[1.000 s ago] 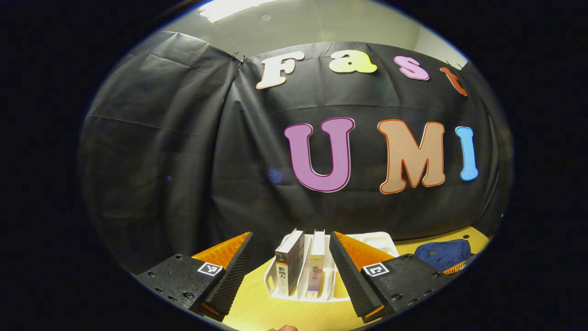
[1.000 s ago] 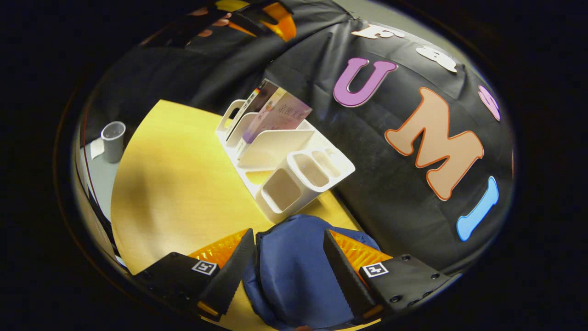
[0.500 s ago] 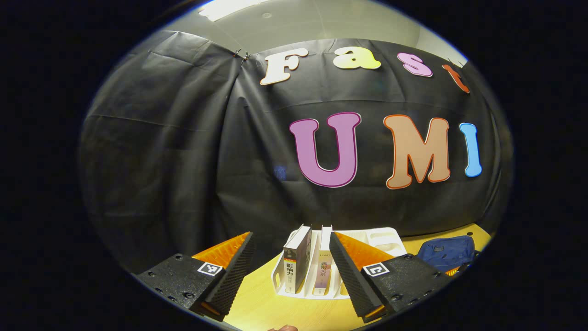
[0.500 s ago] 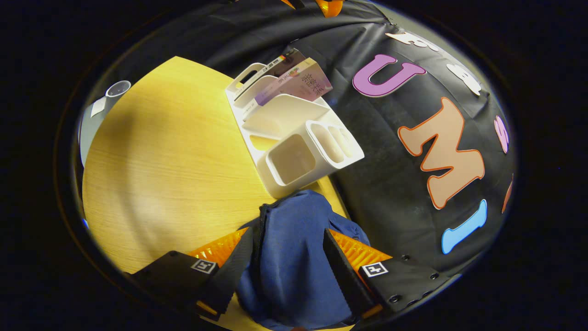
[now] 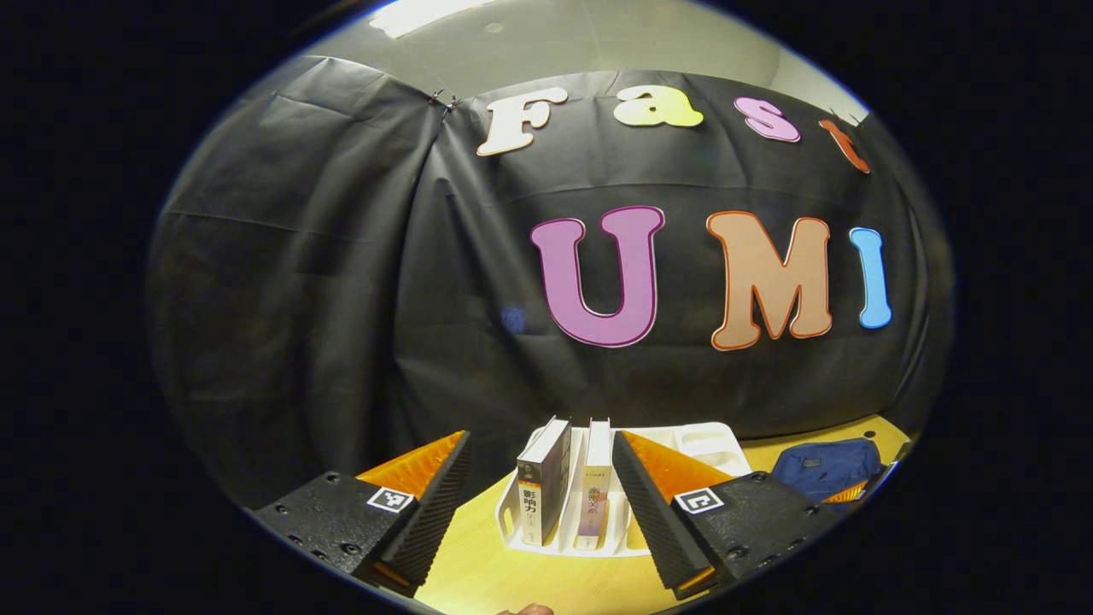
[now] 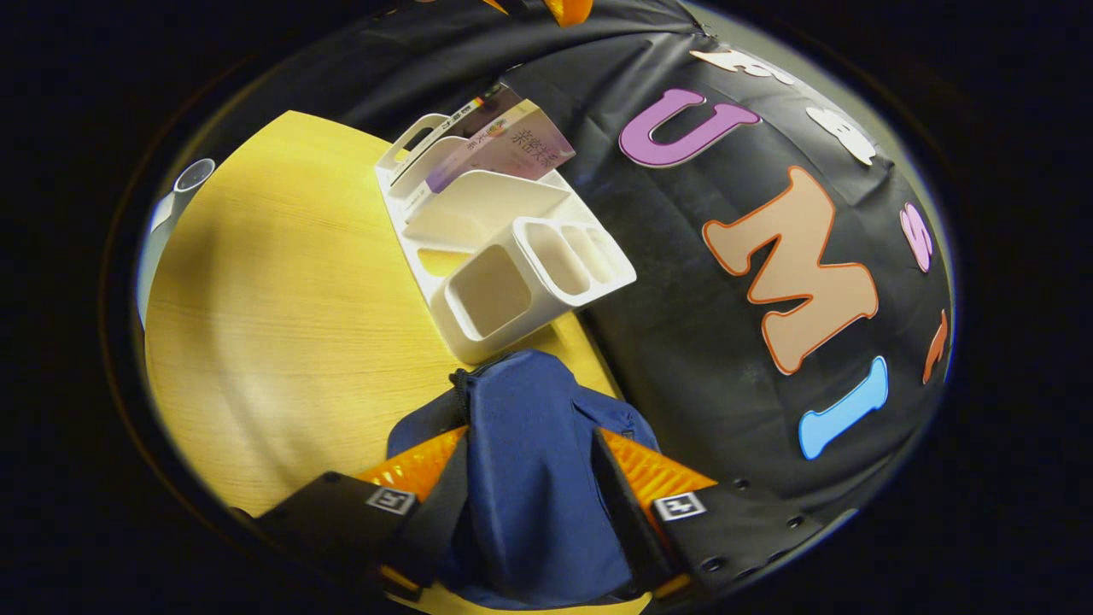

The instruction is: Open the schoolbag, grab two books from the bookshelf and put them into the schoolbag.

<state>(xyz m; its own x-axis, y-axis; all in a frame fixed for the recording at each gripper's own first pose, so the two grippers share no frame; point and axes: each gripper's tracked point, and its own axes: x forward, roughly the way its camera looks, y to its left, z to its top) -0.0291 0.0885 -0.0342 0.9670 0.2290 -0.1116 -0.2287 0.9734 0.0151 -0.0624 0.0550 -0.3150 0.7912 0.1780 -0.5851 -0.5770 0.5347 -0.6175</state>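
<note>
Two books stand upright in a white rack [image 5: 683,444], a dark book [image 5: 542,483] and a light book [image 5: 595,485]. My left gripper [image 5: 540,437] hovers open in front of them, some way short of the rack, with nothing between its fingers. The blue schoolbag [image 5: 827,468] lies to the right of the rack. In the right gripper view the schoolbag [image 6: 529,478] bulges up between the fingers of my right gripper [image 6: 531,434], which press on its cloth from both sides. A dark zip line runs along the bag's left edge. The same books [image 6: 504,137] lean in the rack [image 6: 512,213] beyond.
The rack and bag sit on a yellow wooden table [image 6: 282,282] against the black cloth wall. The rack's near end holds empty cup-like compartments [image 6: 491,295]. A grey cup [image 6: 192,175] stands past the table's far left edge.
The right gripper's fingers have drawn closer together onto the bag, which now rises higher between them. The left gripper has barely drifted and stays open.
</note>
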